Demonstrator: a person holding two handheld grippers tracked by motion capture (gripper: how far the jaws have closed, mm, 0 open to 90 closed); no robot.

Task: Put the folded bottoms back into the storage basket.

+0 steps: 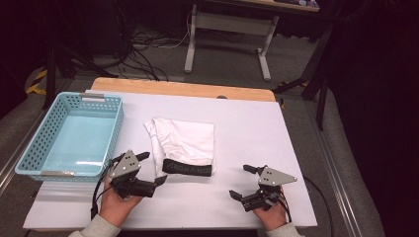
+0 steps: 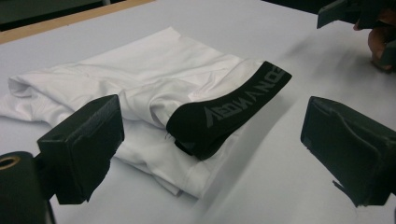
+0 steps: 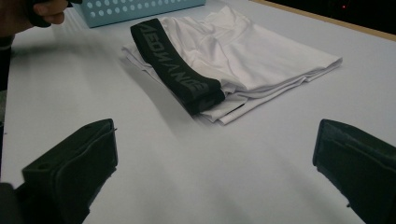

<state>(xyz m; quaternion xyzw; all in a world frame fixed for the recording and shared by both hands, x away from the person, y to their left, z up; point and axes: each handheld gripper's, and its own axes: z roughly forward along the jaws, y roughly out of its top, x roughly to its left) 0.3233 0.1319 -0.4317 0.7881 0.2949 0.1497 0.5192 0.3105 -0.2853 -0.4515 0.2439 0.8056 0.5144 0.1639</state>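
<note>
Folded white underwear [image 1: 184, 140] with a black waistband [image 1: 188, 169] lies in the middle of the white table [image 1: 247, 123], the band turned toward me. My left gripper [image 1: 151, 168] stands open just left of the band's near corner, nothing between its jaws. In the left gripper view the garment [image 2: 149, 88] and its band [image 2: 229, 109] lie just beyond the wide-apart jaws. My right gripper [image 1: 243, 181] is open near the front right, well apart from the cloth. The right gripper view has the folded garment [image 3: 252, 51] and band [image 3: 175, 70] farther off.
A light blue perforated basket [image 1: 34, 148] stands empty at the table's left side, close to my left hand. The table's wooden far edge [image 1: 183, 89] runs along the back. Beyond it are a floor with cables and another table's legs.
</note>
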